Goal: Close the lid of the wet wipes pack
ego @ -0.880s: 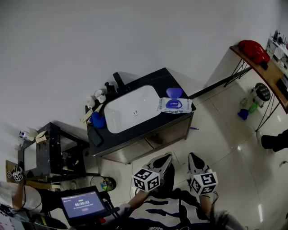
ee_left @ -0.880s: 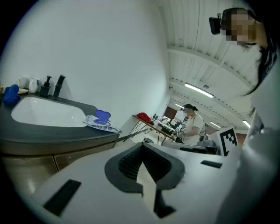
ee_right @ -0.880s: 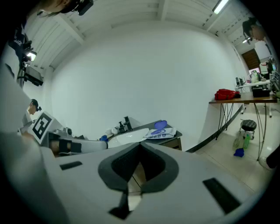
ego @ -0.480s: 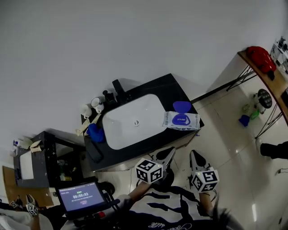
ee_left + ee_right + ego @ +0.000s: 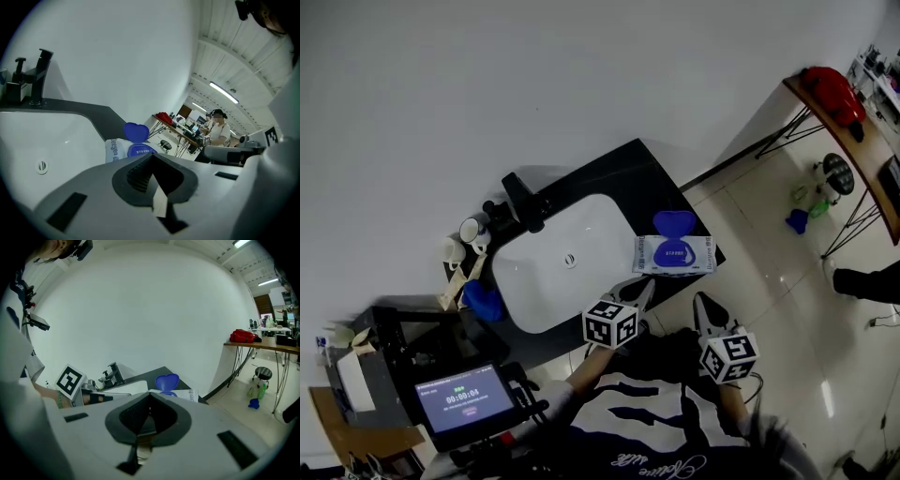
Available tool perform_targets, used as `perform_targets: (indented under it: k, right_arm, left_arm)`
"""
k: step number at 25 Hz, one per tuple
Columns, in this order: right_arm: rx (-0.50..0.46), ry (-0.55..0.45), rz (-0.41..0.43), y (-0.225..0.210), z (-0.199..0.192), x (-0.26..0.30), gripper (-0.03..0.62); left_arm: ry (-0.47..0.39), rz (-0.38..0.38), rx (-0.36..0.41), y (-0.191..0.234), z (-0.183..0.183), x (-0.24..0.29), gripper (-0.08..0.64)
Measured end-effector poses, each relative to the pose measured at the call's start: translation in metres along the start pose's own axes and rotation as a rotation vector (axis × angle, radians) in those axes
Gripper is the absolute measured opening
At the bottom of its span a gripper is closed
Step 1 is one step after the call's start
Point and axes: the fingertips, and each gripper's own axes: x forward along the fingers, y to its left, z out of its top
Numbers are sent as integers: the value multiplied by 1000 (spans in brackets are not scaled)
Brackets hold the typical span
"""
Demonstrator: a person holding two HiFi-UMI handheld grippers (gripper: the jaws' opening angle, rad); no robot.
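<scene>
The wet wipes pack (image 5: 673,255) lies flat on the right end of the black counter (image 5: 645,174), its blue heart-shaped lid (image 5: 674,223) standing open behind it. My left gripper (image 5: 643,290) is shut and empty, its tip just short of the pack's near left corner. My right gripper (image 5: 701,305) is also shut and empty, a little in front of the counter's right corner. In the left gripper view the pack (image 5: 117,150) and lid (image 5: 136,132) sit just past the left gripper (image 5: 151,155). The right gripper view shows the lid (image 5: 167,381) and pack (image 5: 186,393) beyond the right gripper (image 5: 150,393).
A white sink basin (image 5: 558,264) fills the counter's middle, with a black faucet (image 5: 525,202) behind it. Cups (image 5: 467,232) and a blue object (image 5: 483,300) stand at its left. A timer screen (image 5: 465,403) sits at lower left. A side table (image 5: 844,122) stands at right.
The counter has come nearer and lower in the head view. Both grippers have moved forward toward the wipes pack; the left tip has gone from the floor area to the counter edge.
</scene>
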Motion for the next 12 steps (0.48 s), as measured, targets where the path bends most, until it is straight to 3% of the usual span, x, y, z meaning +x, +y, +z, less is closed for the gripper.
perform_targets:
  k: [6, 12]
  right_arm:
    - [-1, 51, -3, -26, 11, 31, -2]
    - [-37, 94, 54, -54, 20, 75, -2]
  left_arm:
    - [89, 75, -23, 39, -11, 36, -1]
    - [192, 142, -28, 63, -26, 65, 0]
